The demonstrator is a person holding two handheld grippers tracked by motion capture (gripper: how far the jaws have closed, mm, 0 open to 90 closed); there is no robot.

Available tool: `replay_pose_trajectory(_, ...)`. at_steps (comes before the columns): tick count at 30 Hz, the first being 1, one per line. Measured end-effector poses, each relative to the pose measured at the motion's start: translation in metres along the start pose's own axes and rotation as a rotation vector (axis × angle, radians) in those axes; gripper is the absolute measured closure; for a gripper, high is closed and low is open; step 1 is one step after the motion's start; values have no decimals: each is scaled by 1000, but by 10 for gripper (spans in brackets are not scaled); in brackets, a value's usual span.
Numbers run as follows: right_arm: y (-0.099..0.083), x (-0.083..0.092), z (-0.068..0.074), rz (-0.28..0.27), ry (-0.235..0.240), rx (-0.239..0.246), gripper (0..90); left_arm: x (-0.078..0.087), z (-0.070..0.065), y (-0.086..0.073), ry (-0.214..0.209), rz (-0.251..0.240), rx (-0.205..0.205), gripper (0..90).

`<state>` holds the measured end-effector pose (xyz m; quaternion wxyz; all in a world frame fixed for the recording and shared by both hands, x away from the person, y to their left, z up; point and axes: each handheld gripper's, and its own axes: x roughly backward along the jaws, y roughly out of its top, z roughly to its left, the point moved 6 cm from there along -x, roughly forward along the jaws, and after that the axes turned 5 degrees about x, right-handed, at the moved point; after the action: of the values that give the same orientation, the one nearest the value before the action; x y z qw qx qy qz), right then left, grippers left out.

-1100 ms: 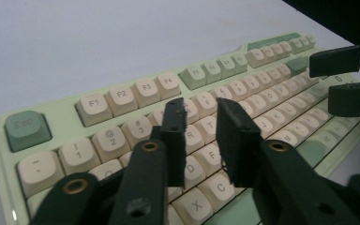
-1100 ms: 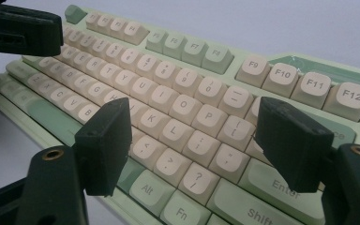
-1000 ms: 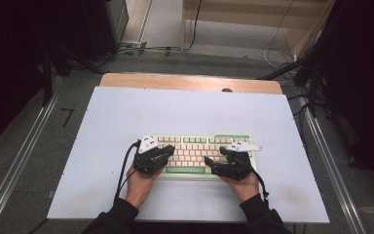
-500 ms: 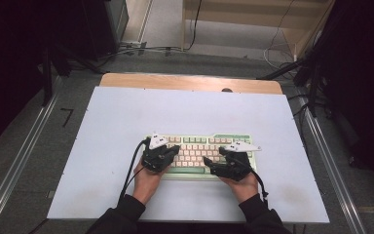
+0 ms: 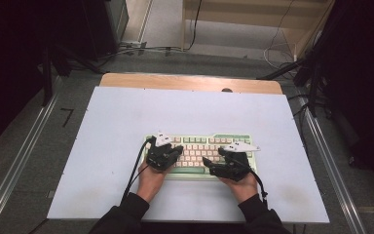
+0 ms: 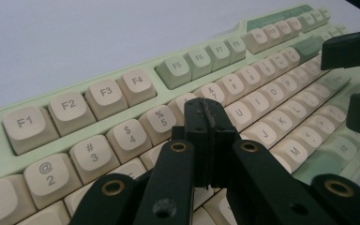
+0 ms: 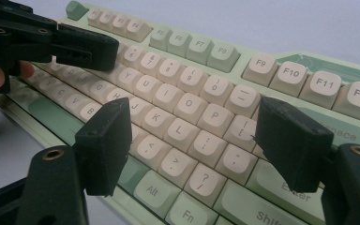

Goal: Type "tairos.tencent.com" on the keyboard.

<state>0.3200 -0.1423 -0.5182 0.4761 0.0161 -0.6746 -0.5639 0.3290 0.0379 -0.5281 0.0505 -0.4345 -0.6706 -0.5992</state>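
on the white table, a keyboard under both hand-held grippers.

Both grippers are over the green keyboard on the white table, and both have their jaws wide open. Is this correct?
Not fully. The left gripper has its jaws shut together over the number row, as the left gripper view shows. Only the right gripper is wide open above the keyboard.

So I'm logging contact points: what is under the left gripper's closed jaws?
The left gripper hangs shut over the keyboard, its tips near the 5 and 6 number keys. The keys directly beneath the jaws are covered, so whether they touch cannot be told.
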Motion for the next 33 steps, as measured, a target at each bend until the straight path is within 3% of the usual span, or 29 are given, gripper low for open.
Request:
replay_pose_trajectory(7,0,0,0,-1,-1,0,261,-2,0,-1,4,25,3,900)
replay_pose_trajectory(13,0,0,0,-2,0,2,262,4,2,3,-21,2,26,891)
replay_pose_trajectory(19,0,1,0,-4,-3,1,262,16,6,11,-58,-45,60,718)
replay_pose_trajectory(24,1,1,-1,-6,-4,0,262,25,11,13,-58,-67,71,585)
replay_pose_trajectory(33,1,1,-1,-5,-7,3,262,36,25,11,-21,-80,70,579)
